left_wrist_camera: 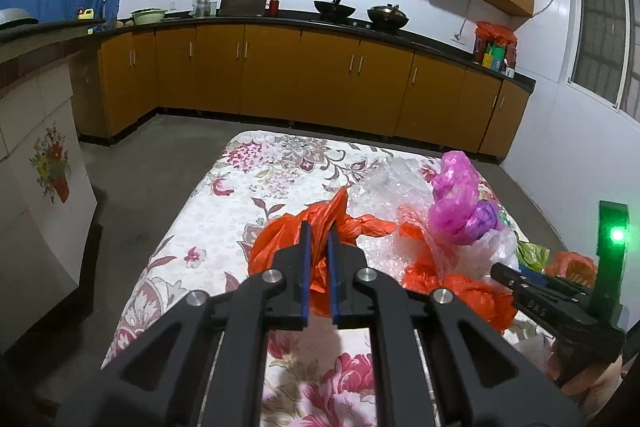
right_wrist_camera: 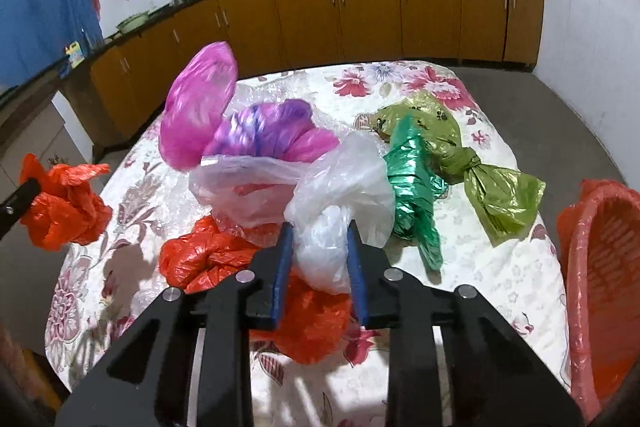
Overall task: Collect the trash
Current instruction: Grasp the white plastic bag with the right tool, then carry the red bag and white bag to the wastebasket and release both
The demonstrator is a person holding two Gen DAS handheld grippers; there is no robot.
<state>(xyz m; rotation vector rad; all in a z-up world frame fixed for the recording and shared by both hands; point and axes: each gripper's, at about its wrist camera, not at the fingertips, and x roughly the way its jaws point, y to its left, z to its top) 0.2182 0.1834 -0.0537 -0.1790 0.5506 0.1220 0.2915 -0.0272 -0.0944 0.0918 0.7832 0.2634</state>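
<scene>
Worktop (right_wrist_camera: 520, 291) under a floral cloth carries nearly all the trash, so by my reading the collecting has barely begun. At its right edge stands a red mesh basket (right_wrist_camera: 608, 267), the likely place for the trash; the part of its inside that shows looks empty, though much of it is out of view.

Loose on the cloth lie a crumpled sheet of clear bubble wrap (left_wrist_camera: 384, 187), a pink bag (right_wrist_camera: 200, 107) with a purple bag (right_wrist_camera: 272, 123) bunched against it, an olive-green knotted bag (right_wrist_camera: 464, 155), a darker green bag (right_wrist_camera: 412, 179), and red bags (right_wrist_camera: 208, 255) near the front edge. None of these has reached the basket.

Two pieces are in hand. The left tool (left_wrist_camera: 318, 239) is closed tight on a red-orange bag (left_wrist_camera: 276, 239), lifted clear of the cloth as the right wrist view shows. The right tool (right_wrist_camera: 318, 239) has a knotted white bag (right_wrist_camera: 340, 195) between its blue pads, which appear to press its sides; the bag's bulk rests among the pile, touching the pink and green bags.

What is left, I judge: lift the white bag, drop both held bags in the basket, then clear the remaining pieces one by one.
</scene>
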